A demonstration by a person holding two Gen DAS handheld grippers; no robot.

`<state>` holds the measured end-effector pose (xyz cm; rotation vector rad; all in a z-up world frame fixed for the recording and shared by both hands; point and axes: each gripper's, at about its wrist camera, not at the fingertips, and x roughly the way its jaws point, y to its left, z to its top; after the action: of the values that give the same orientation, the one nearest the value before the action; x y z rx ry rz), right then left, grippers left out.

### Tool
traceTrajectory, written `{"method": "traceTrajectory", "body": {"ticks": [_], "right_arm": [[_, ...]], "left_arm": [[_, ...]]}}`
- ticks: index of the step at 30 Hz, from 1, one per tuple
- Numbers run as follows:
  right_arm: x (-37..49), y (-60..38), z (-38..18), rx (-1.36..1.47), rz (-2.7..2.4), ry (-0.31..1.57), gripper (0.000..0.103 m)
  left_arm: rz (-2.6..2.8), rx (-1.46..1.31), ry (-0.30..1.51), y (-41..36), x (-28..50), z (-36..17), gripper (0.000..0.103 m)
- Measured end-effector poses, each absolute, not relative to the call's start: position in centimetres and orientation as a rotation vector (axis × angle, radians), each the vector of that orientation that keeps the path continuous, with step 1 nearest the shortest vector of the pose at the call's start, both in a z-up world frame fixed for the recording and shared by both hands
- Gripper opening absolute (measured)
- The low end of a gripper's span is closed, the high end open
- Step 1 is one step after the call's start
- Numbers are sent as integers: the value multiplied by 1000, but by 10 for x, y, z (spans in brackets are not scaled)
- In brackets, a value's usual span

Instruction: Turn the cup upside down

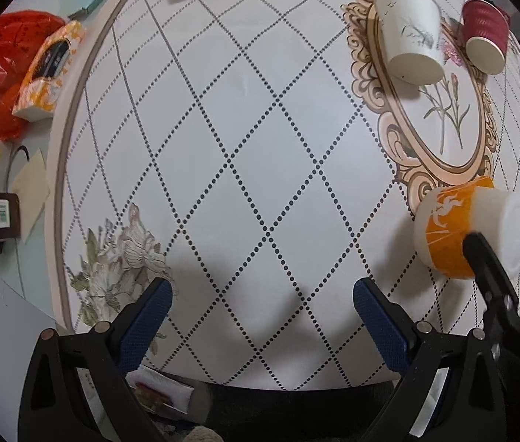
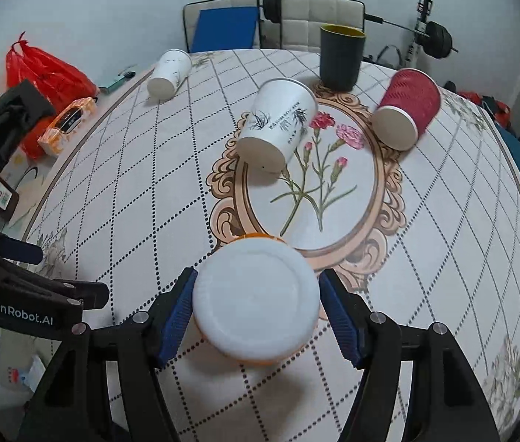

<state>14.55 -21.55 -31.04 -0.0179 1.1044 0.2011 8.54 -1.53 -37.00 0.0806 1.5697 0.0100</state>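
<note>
My right gripper is shut on an orange-and-white cup, its white base facing the camera, held on its side just above the table. The same cup shows at the right of the left wrist view, between the right gripper's fingers. My left gripper is open and empty over the table's near edge. A white paper cup and a red ribbed cup lie on their sides further back. A dark cup stands upright behind them.
Another white cup lies on its side at the far left of the round table. A red plastic bag and a tissue pack sit left of the table. Chairs and a barbell stand behind.
</note>
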Motion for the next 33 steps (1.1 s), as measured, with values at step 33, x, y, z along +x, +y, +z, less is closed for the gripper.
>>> {"method": "traceTrajectory", "body": {"ticks": [33], "right_arm": [[32,-293,-51,62,-79,1109,96]], "left_arm": [[-60,37,1137,-48,-28,-101,101]]}}
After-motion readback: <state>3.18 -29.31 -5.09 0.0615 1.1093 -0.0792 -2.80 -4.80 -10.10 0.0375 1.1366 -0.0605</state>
